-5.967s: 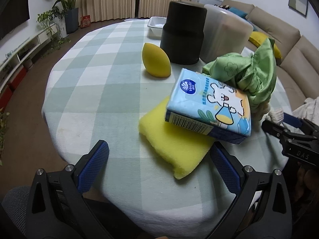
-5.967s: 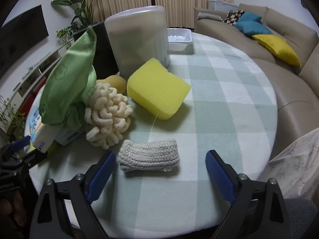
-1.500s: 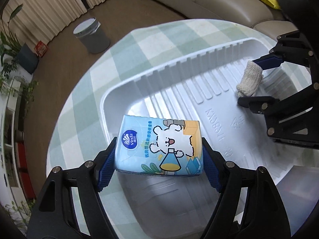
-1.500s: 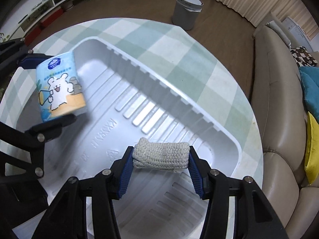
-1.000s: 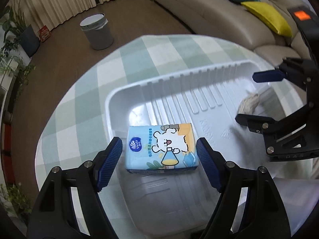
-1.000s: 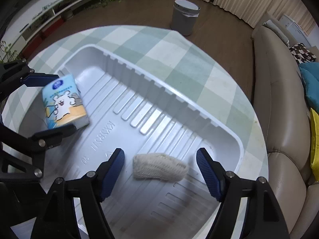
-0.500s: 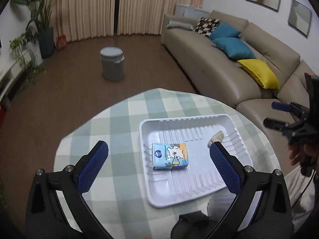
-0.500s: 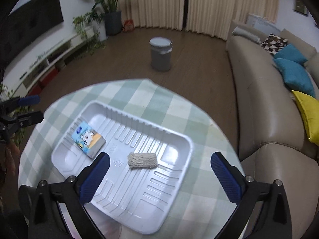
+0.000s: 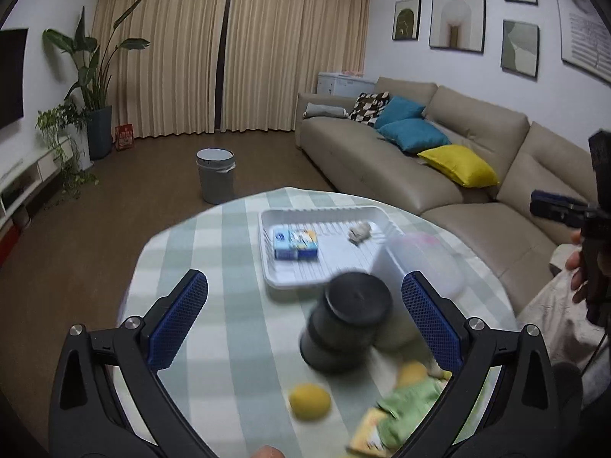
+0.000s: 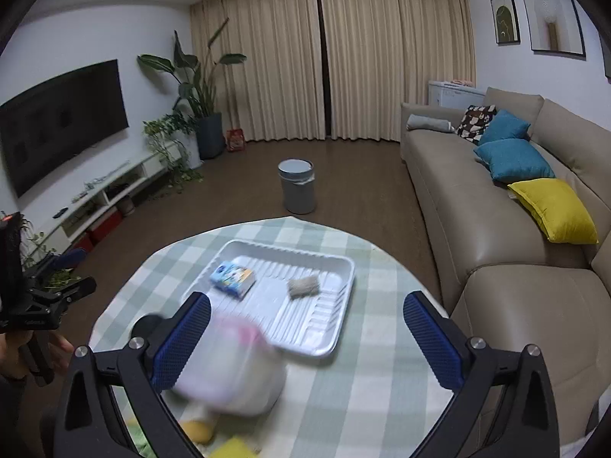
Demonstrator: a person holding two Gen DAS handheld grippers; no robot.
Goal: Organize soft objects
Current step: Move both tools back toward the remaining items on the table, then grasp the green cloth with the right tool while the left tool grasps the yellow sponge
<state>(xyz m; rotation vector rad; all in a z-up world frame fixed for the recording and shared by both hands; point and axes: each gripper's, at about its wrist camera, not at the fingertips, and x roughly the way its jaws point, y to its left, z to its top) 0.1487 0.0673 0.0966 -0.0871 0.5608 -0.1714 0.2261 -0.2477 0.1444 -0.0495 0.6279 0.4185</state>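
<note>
Both the left gripper (image 9: 303, 313) and right gripper (image 10: 305, 334) hang released and empty at lower frame; tissue pack (image 10: 232, 275) and knitted cloth (image 10: 303, 286) lie mid-frame in the white tray (image 10: 336, 328).

Living room, artificially lit.
Beige curtains (image 10: 359, 57) drawn; beige sofa (image 10: 496, 206) on right; wall-mounted television (image 10: 61, 122); brown floor (image 10: 236, 191).

The tray (image 10: 340, 267) is glossy white ribbed plastic. The tablecloth (image 10: 366, 381) is matt checked cloth. The knitted piece (image 10: 303, 286) looks rough, the tissue pack (image 10: 232, 275) shiny.
</note>
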